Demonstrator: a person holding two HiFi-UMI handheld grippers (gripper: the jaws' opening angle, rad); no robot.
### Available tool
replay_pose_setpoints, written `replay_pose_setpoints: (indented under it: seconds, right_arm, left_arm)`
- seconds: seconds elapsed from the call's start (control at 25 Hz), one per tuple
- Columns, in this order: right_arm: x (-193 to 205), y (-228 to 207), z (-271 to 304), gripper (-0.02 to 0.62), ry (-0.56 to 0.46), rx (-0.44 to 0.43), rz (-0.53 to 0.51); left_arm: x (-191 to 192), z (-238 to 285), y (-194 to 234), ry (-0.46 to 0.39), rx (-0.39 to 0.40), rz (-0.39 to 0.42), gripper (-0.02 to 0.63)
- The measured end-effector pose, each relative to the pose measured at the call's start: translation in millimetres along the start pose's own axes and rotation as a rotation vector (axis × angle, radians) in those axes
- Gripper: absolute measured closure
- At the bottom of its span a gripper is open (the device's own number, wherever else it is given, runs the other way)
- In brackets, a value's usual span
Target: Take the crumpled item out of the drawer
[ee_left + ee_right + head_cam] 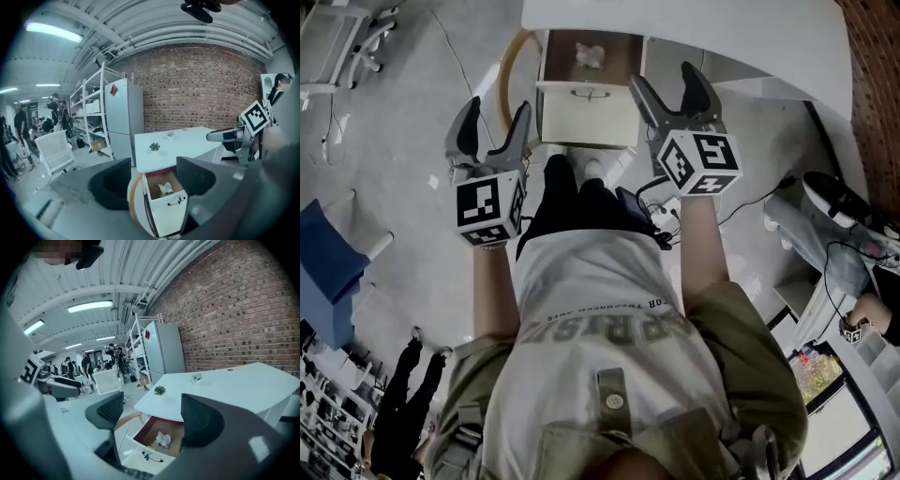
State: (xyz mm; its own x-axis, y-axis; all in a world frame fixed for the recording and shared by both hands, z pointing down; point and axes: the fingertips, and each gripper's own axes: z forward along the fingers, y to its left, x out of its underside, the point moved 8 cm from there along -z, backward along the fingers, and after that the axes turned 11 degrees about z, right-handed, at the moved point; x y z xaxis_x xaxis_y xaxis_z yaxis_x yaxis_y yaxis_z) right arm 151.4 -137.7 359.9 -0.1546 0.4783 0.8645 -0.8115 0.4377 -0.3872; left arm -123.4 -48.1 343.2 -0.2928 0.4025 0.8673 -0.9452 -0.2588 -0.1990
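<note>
A white drawer [587, 112] stands pulled out from under the white table [694, 28]. Inside it lies a crumpled white paper ball [590, 56], also the paper ball [165, 188] in the left gripper view and the paper ball [162, 439] in the right gripper view. My left gripper [495, 127] hangs open, left of the drawer front and well above it. My right gripper [670, 84] is open too, just right of the drawer. Neither holds anything.
A curved wooden piece [508, 70] stands left of the drawer. Cables and a power strip [661, 211] lie on the floor. A small plant [154, 146] sits on the tabletop. Shelving and a grey cabinet [123, 117] line the brick wall; people stand far left.
</note>
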Motion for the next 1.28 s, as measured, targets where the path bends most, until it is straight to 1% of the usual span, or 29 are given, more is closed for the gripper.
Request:
replay_pose_setpoints:
  seconds: [0.12,0.28,0.56,0.68,0.88,1.12,1.28]
  right_arm:
    - [12.2,-2.2,31.6,0.235,0.069,-0.004,-0.007]
    - [39.2,-7.7,80.4,0.239,0.209,-0.027,-0.045]
    - [89.5,-23.8,152.8,0.261,0.407,-0.025,-0.099]
    - [108.0,-27.2,179.0,0.264,0.490,-0.038,-0.130]
    - [136.7,-37.4,218.0,0.264,0.623,-0.066,-0.143]
    - [171.6,-52.5,251.9,0.264,0.768,-0.062,-0.232]
    - [194.7,-58.9,270.3,0.265,0.863,-0.075,-0.296]
  left_arm:
    - [6.2,10.2,10.3,0.017,0.019,0.012,0.288]
    - [16.3,23.4,18.8,0.024,0.055,0.021,0.288]
    - [31.5,43.7,21.9,0.040,0.102,0.004,0.288]
    - [35.5,53.9,25.9,0.047,0.109,-0.003,0.288]
    - [43.2,70.0,30.4,0.071,0.112,-0.014,0.288]
    - [62.9,79.3,31.3,0.084,0.108,-0.037,0.288]
    - [75.7,85.6,34.3,0.096,0.100,-0.046,0.288]
